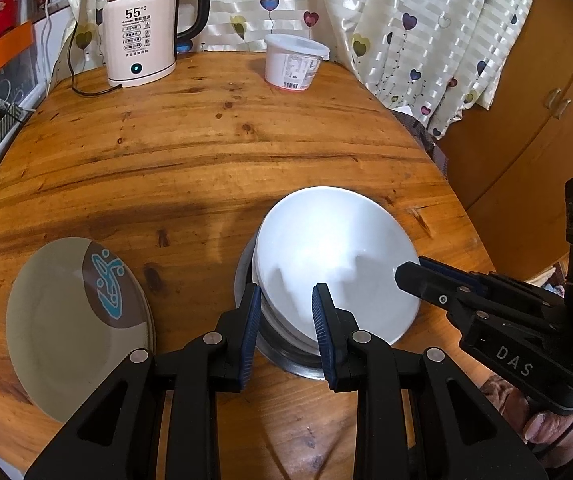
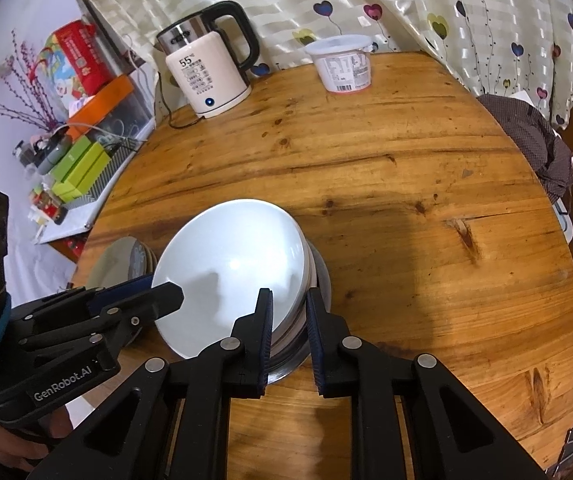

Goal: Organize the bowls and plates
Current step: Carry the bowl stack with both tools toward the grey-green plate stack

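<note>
Left wrist view: left gripper (image 1: 286, 300) fingers straddle the white bowl (image 1: 334, 256) rim; right gripper (image 2: 289, 300) seemingly pinches the opposite rim. Lift evenly, keeping both grips level.

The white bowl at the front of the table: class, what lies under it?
Under the white bowl more white bowl rims show, nested, and a metal bowl below them. The stack's insides and exact count are covered.

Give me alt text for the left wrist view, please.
Both claws grip the rim of a tilted white bowl stacked on other bowls: left claw near side, right claw from the right. A tan plate lies left; kettle and tub behind.
</note>
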A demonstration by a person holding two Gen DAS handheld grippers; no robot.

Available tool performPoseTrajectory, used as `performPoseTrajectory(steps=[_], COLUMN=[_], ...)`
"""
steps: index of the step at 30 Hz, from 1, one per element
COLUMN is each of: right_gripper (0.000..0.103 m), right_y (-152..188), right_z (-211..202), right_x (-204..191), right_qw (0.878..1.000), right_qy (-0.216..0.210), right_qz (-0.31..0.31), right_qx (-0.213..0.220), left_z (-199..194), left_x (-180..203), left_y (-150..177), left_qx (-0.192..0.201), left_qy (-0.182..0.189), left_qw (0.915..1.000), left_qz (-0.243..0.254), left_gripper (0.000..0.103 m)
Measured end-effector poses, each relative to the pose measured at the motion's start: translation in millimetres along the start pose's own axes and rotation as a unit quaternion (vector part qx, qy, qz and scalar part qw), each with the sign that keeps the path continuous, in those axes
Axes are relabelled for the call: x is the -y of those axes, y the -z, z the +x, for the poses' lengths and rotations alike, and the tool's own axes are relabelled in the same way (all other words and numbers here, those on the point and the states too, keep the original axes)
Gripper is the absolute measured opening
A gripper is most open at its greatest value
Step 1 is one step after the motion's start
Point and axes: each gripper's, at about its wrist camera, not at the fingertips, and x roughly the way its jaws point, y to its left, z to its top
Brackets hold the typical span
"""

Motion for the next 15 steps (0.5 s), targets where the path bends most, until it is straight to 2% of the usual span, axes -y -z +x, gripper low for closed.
performPoseTrajectory(steps=[10, 15], right_gripper=[0.017, 0.018], right_y=[0.1, -1.7], right_z=[1.6, -1.8], right_x=[1.9, 4.3], right_qw=[1.000, 1.000], right_qy=[-0.002, 0.002], right_qz=[-0.001, -0.005], right_qx=[-0.003, 0.003], left_z=[-1.7, -7.8], left_x=[0.1, 1.9], left_y=[0.2, -0.3], left_qx=[0.005, 0.027], left_qy=[-0.002, -0.025], left_qw=[1.0000, 0.9992], left_qz=[0.002, 0.014], left_gripper=[0.027, 0.028])
